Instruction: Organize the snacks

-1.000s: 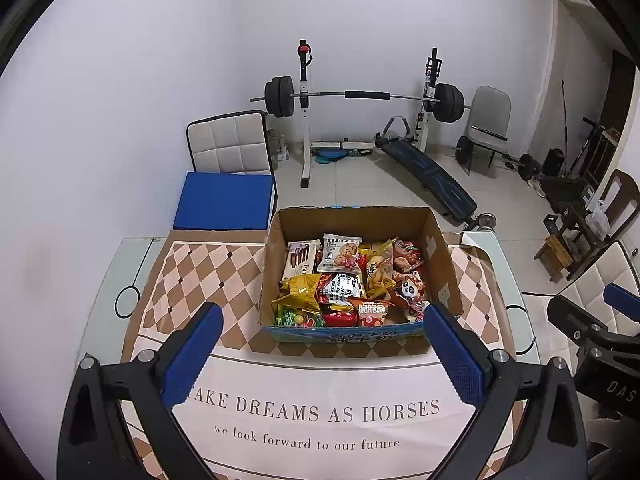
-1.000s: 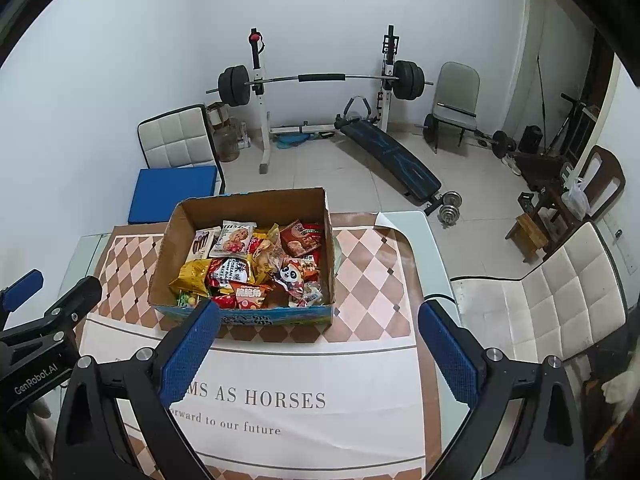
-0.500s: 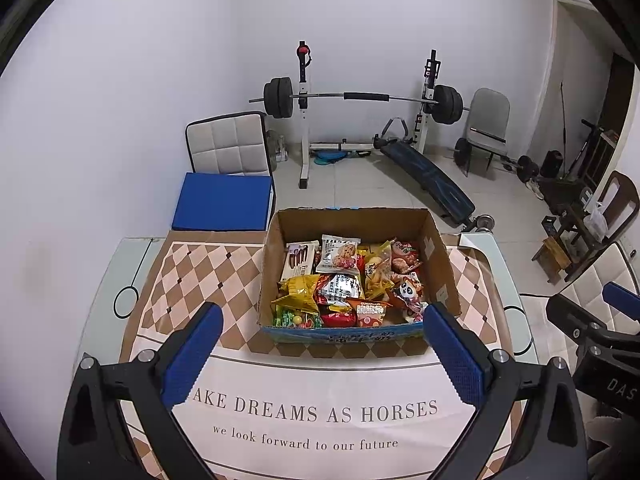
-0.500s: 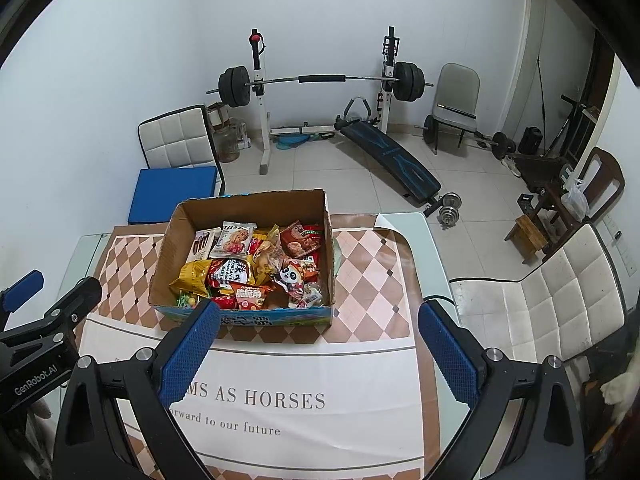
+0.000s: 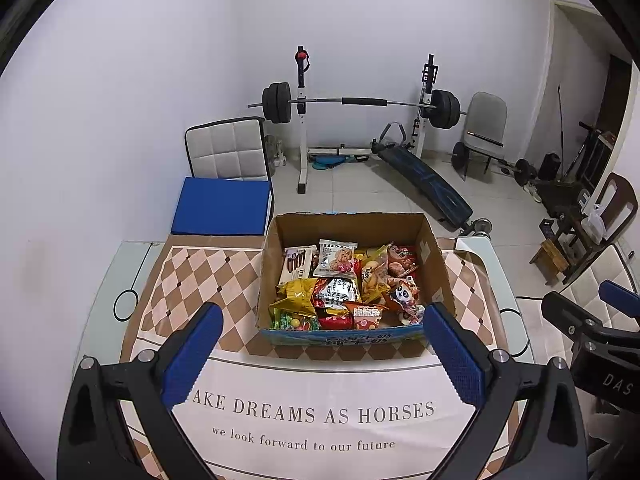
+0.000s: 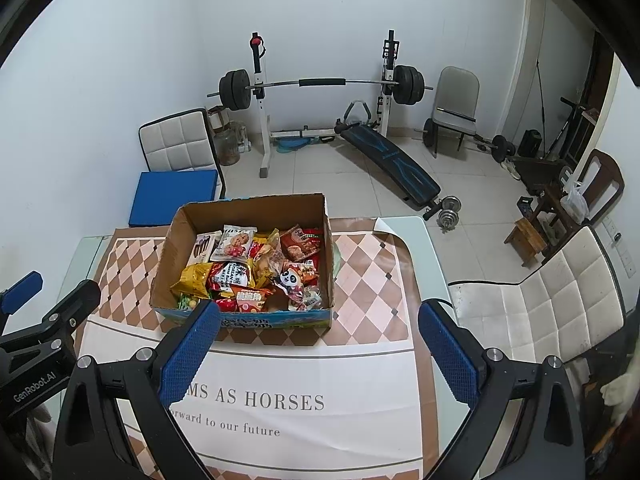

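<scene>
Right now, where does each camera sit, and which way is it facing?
Left wrist view: rides on the left tongs, looking forward and down at the snack box; its own blue-padded fingers, spread wide, frame the bottom, and the right tongs show at the right edge.
Right wrist view: rides on the right tongs, further right, aimed the same way; own open fingers below, left tongs at the left edge.
Shared: box, checked tablecloth, barbell rack, white wall.

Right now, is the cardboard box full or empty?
Full: the cardboard box holds many snack packets covering its bottom, below the rim.
</scene>
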